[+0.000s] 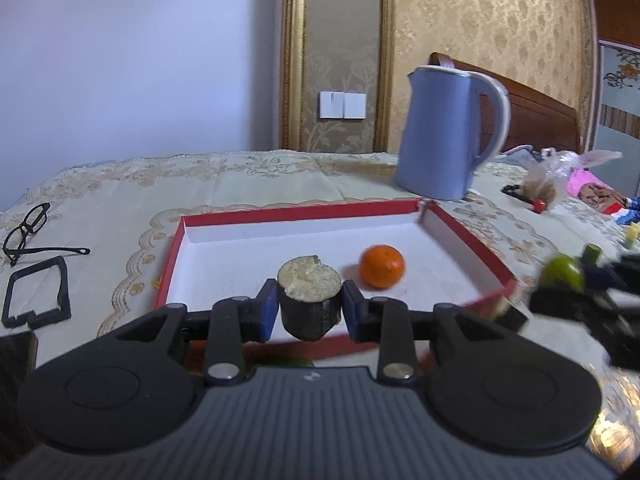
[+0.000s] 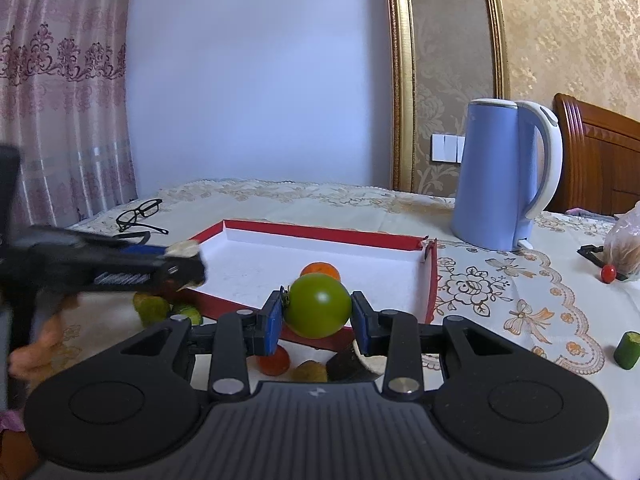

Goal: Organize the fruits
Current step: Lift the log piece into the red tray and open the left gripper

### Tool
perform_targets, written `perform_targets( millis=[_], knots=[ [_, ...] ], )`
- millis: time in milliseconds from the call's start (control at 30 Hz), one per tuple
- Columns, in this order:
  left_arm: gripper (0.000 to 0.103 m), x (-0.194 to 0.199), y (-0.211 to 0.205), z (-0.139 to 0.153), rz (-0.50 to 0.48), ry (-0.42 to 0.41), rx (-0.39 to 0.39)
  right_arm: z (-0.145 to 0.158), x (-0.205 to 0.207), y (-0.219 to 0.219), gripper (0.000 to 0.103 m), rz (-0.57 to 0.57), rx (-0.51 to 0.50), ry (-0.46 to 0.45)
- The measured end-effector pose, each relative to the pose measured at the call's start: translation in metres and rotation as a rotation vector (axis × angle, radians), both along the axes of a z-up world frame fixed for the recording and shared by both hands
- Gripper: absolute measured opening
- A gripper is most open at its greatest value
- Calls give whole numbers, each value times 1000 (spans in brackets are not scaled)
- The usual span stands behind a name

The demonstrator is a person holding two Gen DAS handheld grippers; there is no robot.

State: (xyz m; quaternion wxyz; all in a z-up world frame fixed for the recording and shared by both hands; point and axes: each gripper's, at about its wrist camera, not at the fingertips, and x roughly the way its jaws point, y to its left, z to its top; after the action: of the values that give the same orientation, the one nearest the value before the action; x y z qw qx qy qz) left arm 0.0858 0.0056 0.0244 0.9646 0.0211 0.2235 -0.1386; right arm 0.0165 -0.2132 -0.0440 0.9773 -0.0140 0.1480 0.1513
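Here both grippers are loaded and aimed at the same place. The left gripper (image 1: 309,312) has its blue pads pressed on the two sides of a dark stub of eggplant (image 1: 309,302), cut face up, so the jaws stand only as wide as the stub. It hangs over the near wall of the red box (image 1: 472,236), which looks like the carry just before a drop into the white floor. The right gripper (image 2: 318,318) is closed the same way on a green tomato (image 2: 318,306), stem end against the left pad, held just short of the box's near wall. Gripping each piece across its middle keeps it from rolling out of the pads.

An orange (image 1: 382,266) already lies inside the box, toward the right half, apart from every wall. That leaves the left and far parts free, so the stub has room to go down without knocking it.

More produce waits on the tablecloth (image 2: 500,300) in front of the box: a red tomato (image 2: 276,362), a brownish fruit (image 2: 310,372) I cannot name because the gripper covers most of it, another eggplant piece (image 2: 352,364), and a green chunk (image 2: 627,350) well off to the right. The kettle (image 2: 496,176) and glasses (image 2: 140,210) stand clear of the box and are not in the way.
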Motion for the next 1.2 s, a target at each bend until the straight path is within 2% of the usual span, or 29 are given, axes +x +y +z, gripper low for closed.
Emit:
perform_targets(
  millis=[167,300,433,500,633,700,767,833,867,933,1067,1200],
  knots=[
    [31,33,-6,1,61,1,48,1,-6,-1,35,5,5,-8],
    [31,55,-8,2,77,28,43,0,-9,-3,35,8,8,-14],
    [32,69,-17,-2,93,40,88,-1,-10,-4,35,8,10,-11],
    [35,73,-20,-4,106,39,107,-2,-10,-4,35,8,11,-8],
    [53,71,-21,-4,114,23,102,-4,-11,-4,35,8,12,-3],
    [55,66,-22,-4,112,15,104,-4,-10,-5,35,5,14,-1],
    [62,60,-20,-5,123,11,109,-5,-9,-5,35,1,14,2],
    [68,52,-17,-7,135,6,93,-6,-8,-5,35,-2,15,4],
    [76,48,-14,-7,139,5,83,-6,-8,-5,35,-3,15,5],
    [85,37,-7,-8,152,-6,49,-6,-6,-4,35,-2,12,7],
    [100,7,17,-12,181,-52,-67,-5,0,-3,35,-14,5,9],
    [103,-14,40,-18,243,-112,-146,-4,18,-4,35,-46,-9,25]
  ],
)
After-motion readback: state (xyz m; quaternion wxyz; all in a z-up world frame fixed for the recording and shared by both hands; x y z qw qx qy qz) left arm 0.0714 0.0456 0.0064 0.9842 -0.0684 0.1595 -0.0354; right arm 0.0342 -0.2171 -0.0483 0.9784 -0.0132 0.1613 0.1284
